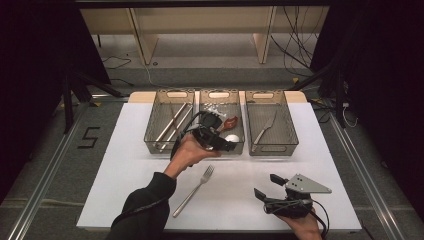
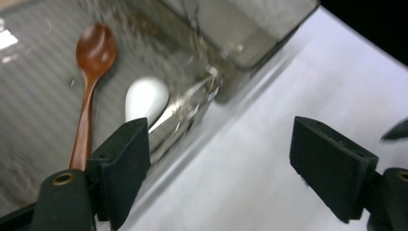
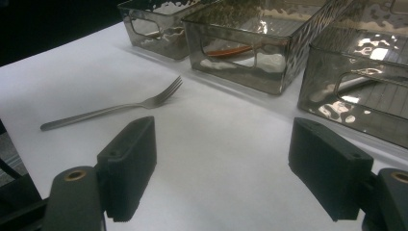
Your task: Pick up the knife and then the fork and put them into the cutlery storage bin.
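Sorting cutlery by kind, judging by the layout: three smoked bins in a row at the far edge of the tabletop (image 1: pixel 125 190), chopsticks (image 1: pixel 172 125) in the left bin (image 1: pixel 155 116), wooden spoon (image 2: pixel 94 57) and white spoon (image 2: pixel 146 98) in the middle bin (image 1: pixel 240 125), knife (image 1: pixel 264 131) in the right bin (image 1: pixel 292 127). Left gripper (image 1: pixel 216 142) hanging over the near end of the middle bin, jaws wide apart with nothing between them, seemingly just done with the spoons there. Wooden spoon lying flat on the bin floor in the left gripper view, bowl toward the top of that picture, handle running down toward the near jaw; white spoon just beside it, bowl up too, against the bin wall. Fork (image 1: pixel 194 191) loose on the tabletop, well apart from the bins, long axis diagonal, tines toward the middle bin, handle toward the person's near left. Likely the next piece to sort, lying between the two grippers and in easy reach of either. Right gripper (image 1: pixel 267 187) resting low at the near right, jaws wide and empty, aimed across the tabletop at the fork (image 3: pixel 115 108).
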